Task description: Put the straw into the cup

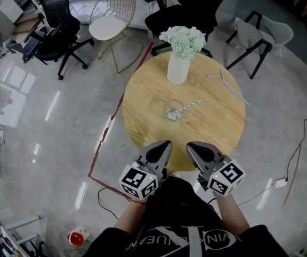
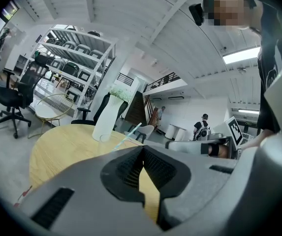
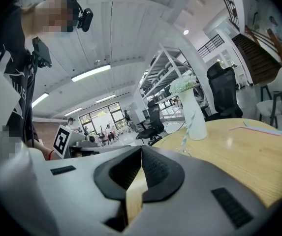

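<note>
The round wooden bench [image 1: 217,135] takes up the middle of the floor, with chairs pushed back around its far side: a black chair [image 1: 57,28] off to the left, a wire chair [image 1: 112,17] next to it, a white chair [image 1: 263,36] to the right; a white vase [image 1: 178,67] of pale flowers stands upright on the far half of the bench; the person stands at the near edge with both tongs held side by side, a little apart from each other; the left tongs [image 1: 165,145] are closed tip to tip with nothing between them, only bench wood showing through the gap behind the tips; the right tongs [image 1: 192,146] are likewise pressed together and empty; the cup [image 1: 174,111], a clear glass, sits upright near the bench's middle, just this side of the vase and clear of both tongs; the straw [image 1: 192,106], pale and striped, is in the cup, its upper end leaning out over the rim toward the right; two spare straws [image 1: 233,88] lie flat on the right part of the bench, apart from the cup.
</note>
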{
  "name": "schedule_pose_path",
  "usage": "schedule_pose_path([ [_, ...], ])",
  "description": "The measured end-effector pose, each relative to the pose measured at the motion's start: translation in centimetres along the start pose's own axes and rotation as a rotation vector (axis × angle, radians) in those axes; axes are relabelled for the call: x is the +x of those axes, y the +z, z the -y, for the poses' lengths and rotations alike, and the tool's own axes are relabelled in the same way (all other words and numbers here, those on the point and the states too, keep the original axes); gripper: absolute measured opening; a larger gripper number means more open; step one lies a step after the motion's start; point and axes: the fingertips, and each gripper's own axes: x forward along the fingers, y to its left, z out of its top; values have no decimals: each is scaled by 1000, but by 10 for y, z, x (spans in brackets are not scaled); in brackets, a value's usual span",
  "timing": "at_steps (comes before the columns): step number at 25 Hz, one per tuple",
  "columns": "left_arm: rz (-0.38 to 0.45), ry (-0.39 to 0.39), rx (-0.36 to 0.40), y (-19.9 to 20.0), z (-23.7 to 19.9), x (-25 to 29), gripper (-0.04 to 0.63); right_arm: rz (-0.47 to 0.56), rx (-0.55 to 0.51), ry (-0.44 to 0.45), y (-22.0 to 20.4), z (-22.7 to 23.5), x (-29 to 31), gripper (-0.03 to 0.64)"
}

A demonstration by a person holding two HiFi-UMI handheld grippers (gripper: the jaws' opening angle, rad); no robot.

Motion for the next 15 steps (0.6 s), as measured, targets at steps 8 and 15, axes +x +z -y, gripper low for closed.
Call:
schedule_pose_path([
  [8,12,2,25,2,22,-17,8,7,-13,26,0,-21,-13,5],
  [15,41,42,50,8,25,-33,8,11,-22,45,-3,-34,-22,5],
])
